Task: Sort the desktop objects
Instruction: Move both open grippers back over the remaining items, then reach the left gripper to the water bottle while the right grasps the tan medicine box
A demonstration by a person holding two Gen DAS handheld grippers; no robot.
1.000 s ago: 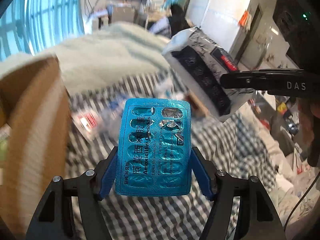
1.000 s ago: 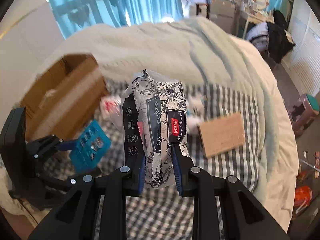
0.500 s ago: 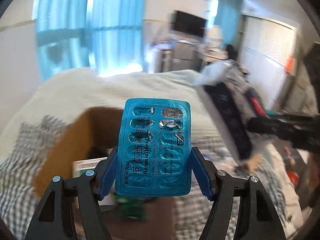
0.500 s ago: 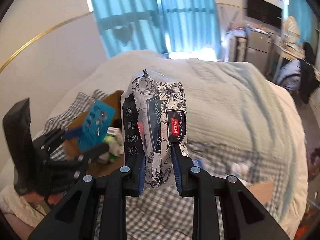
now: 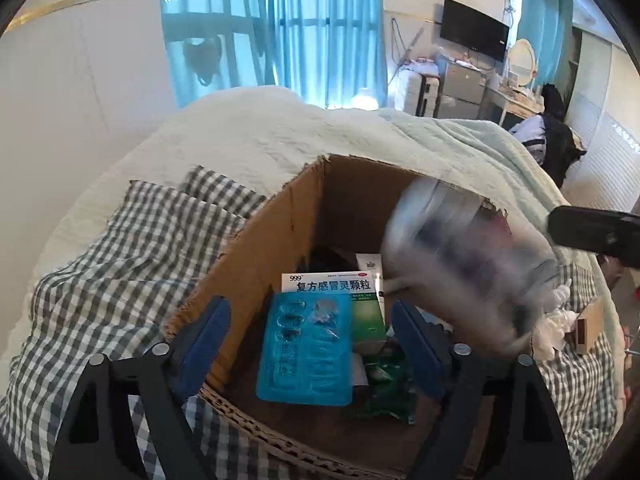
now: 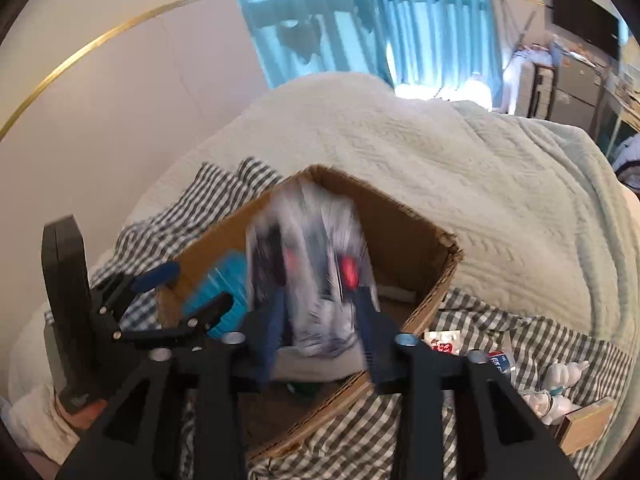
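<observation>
Left gripper point(image 5: 310, 344): blue pads standing wide apart, having just been opening, gripping nothing; the blue blister pack point(image 5: 306, 350) is showing between them with a clear gap on both sides, free of the pads, over the open cardboard box point(image 5: 264, 240). Right gripper point(image 6: 320, 336): jaws likewise just opening, the black-and-white tissue pack point(image 6: 316, 272) blurring between the pads above the box interior; whether the pads are touching it cannot be told. Box contents, left wrist view: a white-and-green medicine carton point(image 5: 340, 292) lying under the blister pack toward the far wall, a green foil packet point(image 5: 388, 392) lying toward the near right corner. The box is sitting on a grey checked cloth point(image 5: 132, 264) spread over a pale quilted bedcover point(image 5: 260, 136). On the cloth off the box's right side: a small wooden block point(image 6: 588, 424), white crumpled items point(image 6: 560, 384) and a red-and-white sachet point(image 6: 442, 342). Blue curtains point(image 5: 320, 28) are hanging beyond the bed.
</observation>
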